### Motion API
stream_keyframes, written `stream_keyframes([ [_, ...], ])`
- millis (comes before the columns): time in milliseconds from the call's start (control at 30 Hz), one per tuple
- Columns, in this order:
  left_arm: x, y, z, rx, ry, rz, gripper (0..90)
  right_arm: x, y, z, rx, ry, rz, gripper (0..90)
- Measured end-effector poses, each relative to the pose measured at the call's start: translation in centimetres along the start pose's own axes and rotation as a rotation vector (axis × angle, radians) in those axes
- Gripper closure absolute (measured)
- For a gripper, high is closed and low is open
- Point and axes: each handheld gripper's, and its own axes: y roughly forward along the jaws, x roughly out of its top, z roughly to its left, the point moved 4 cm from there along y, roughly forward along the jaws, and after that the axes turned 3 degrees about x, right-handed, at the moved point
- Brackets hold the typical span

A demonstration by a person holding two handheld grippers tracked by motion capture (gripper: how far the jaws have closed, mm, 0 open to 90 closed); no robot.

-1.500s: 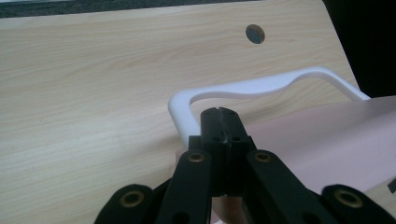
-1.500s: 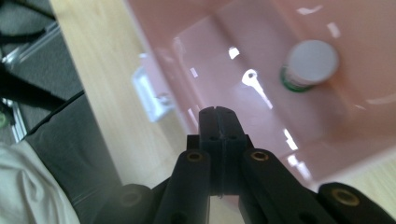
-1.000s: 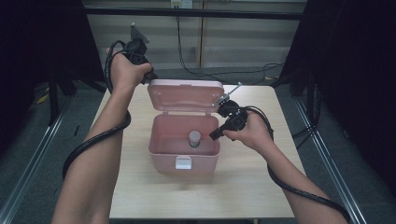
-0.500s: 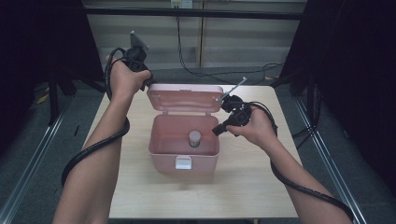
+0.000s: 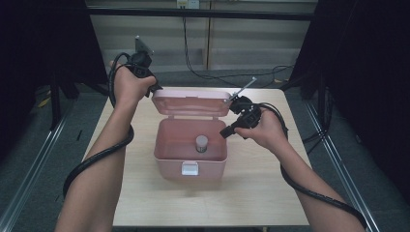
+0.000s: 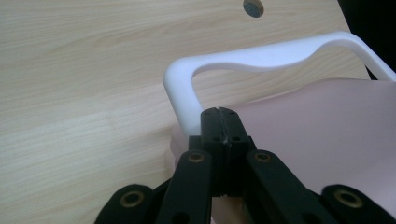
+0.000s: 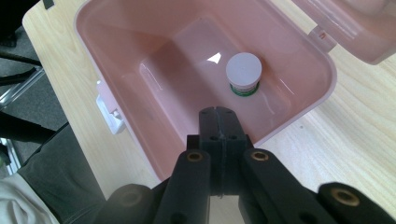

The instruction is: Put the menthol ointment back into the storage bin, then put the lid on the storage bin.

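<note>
lid (image 5: 191, 102): swung further back vs a sec ago, pink box (image 5: 190, 159) fully open
left gripper (image 5: 157, 89): pressed together, by lid handle (image 6: 243, 60)
right gripper (image 5: 225, 132): pressed together, empty, above jar (image 7: 243, 71) — pick likely next

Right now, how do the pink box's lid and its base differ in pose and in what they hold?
The lid stands swung up and back behind the opening; the base sits flat on the wooden table. The base holds a small white-capped jar standing upright inside; the lid holds nothing. The lid carries a white handle; the base carries a white latch on its front. Both are the same pale pink plastic.
</note>
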Motion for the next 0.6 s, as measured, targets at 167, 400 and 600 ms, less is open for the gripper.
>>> stream_keyframes([
  [167, -0.22, -0.02, 0.31, 0.005, 0.000, -0.003, 90.0, 0.22, -0.07, 0.13, -0.001, -0.007, -0.004, 90.0],
  [400, -0.51, -0.12, 0.59, 0.005, -0.001, -0.003, 90.0, 0.22, -0.19, 0.05, 0.003, -0.007, -0.012, 90.0],
  [600, -0.83, 0.02, 0.54, 0.003, -0.003, -0.002, 90.0, 0.33, -0.51, 0.39, 0.011, -0.016, -0.021, 90.0],
])
